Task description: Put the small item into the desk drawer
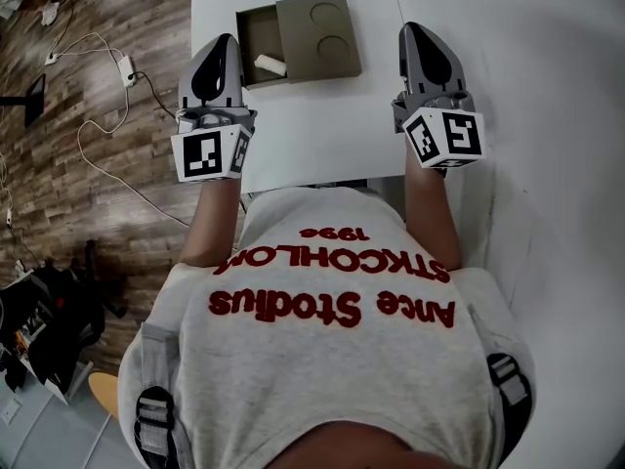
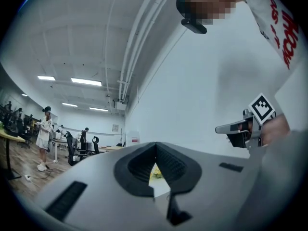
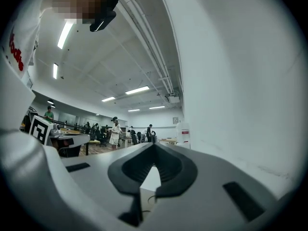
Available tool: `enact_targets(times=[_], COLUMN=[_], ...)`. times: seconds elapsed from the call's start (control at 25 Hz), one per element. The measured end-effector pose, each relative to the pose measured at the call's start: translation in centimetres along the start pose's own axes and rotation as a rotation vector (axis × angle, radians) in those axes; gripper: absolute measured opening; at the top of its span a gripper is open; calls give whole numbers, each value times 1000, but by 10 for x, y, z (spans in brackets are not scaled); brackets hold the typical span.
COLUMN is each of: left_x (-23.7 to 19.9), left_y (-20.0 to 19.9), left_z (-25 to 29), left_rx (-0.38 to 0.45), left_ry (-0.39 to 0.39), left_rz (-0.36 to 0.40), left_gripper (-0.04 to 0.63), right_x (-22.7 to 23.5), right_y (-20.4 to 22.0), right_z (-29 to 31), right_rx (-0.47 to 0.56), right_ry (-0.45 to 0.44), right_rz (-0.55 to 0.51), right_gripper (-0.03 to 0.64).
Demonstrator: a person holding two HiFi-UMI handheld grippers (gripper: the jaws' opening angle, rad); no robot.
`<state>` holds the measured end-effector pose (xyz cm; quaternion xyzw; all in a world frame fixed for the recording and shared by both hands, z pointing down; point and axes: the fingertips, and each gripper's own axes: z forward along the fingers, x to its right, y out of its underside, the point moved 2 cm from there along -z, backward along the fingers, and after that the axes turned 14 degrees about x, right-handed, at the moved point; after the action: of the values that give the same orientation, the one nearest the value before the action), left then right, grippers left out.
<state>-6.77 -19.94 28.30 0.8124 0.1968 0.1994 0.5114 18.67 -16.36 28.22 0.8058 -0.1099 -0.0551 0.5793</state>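
Item (image 1: 270,64) lay in the open drawer (image 1: 256,42); left gripper (image 1: 225,45) and right gripper (image 1: 414,33) were both closed, empty. A crooked push might slide the box (image 1: 317,37) instead of shutting the drawer

The person wears a pale grey, red-lettered T-shirt (image 1: 322,369) with buckled straps (image 1: 156,416); the grey left gripper (image 1: 227,41) and right gripper (image 1: 412,30) carry black-and-white marker cubes (image 1: 445,137).
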Motion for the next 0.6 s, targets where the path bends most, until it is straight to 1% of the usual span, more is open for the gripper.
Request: enact_targets(times=[0.32, 0.6], left_x=[1, -4], left_y=[5, 3], left_z=[5, 5], left_rx=[-6, -4], left_ry=[0, -10], left_rz=[-6, 6], left_gripper=[8, 7], right_x=[4, 2], right_y=[3, 4], right_z=[9, 17], right_rx=[1, 4], right_ry=[-13, -35], right_rz=[-3, -7], right_gripper=[5, 5])
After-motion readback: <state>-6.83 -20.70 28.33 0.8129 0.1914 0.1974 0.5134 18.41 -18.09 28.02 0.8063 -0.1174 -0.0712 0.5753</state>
